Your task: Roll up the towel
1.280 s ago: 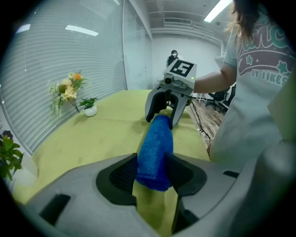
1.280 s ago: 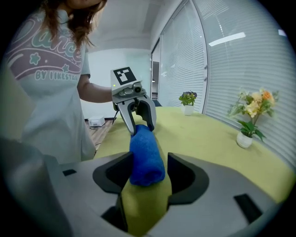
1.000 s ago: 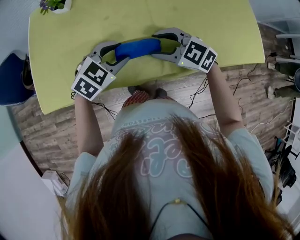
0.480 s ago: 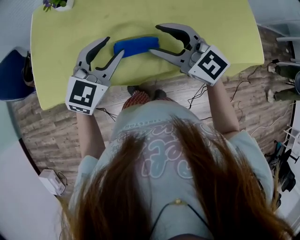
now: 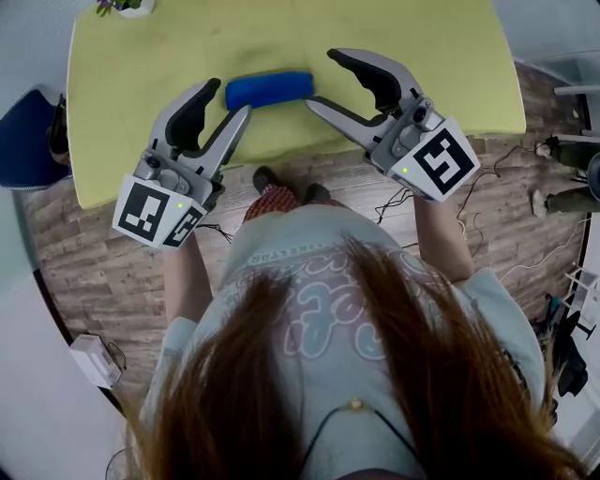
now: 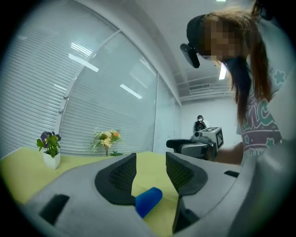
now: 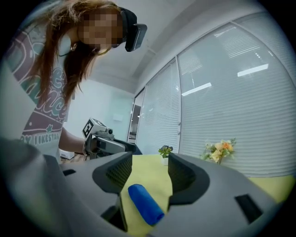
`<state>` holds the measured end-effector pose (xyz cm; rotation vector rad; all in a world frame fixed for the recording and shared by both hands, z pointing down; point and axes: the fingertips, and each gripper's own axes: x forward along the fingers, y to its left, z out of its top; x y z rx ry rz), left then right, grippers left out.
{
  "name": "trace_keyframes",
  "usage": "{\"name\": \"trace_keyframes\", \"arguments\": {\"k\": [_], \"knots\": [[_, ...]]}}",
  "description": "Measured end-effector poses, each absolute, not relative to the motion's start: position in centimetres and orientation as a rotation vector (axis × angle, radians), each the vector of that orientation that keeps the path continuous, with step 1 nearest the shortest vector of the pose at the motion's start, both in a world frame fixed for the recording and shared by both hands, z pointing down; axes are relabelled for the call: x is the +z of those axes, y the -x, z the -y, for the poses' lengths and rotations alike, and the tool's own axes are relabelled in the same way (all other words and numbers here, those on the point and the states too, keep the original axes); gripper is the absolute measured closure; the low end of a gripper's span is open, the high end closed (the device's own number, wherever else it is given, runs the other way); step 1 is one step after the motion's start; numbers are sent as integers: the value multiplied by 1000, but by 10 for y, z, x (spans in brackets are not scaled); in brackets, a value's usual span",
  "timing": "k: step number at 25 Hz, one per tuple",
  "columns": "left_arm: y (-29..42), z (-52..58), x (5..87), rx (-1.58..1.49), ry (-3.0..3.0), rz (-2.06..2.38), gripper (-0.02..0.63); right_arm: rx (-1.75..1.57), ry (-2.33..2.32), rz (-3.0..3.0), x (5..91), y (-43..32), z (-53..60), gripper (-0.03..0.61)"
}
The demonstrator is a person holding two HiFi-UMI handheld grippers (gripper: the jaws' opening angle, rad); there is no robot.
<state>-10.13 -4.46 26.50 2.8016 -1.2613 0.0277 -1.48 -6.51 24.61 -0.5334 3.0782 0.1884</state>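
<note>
The blue towel (image 5: 269, 89) lies rolled into a tight cylinder on the yellow-green table (image 5: 450, 66), near its front edge. It also shows below the jaws in the left gripper view, as the blue roll (image 6: 148, 201), and in the right gripper view, as the blue roll (image 7: 145, 203). My left gripper (image 5: 228, 96) hangs open above the table just left of the roll, with nothing between its jaws. My right gripper (image 5: 321, 78) is open too, raised just right of the roll and apart from it. Both grippers point level.
A small white pot with purple flowers (image 5: 117, 7) stands at the table's far left corner; a vase of flowers (image 6: 107, 139) sits farther back by the blinds. A dark blue chair (image 5: 33, 141) stands left of the table. Cables lie on the wooden floor (image 5: 506, 216).
Both grippers let go of the towel's ends, lifted up and drew back toward the person, tilting level. The rolled towel stays on the table.
</note>
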Motion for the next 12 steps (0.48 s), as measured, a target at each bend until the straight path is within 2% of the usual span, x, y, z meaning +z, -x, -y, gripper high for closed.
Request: {"name": "trace_keyframes", "arguments": {"k": [7,12], "knots": [[97,38,254,40,-2850,1363,440,177,586,-3097,251,7,63,338],[90,36,245,68,-2881,1403,440,137,604,-3069,245,7,62,364]]}}
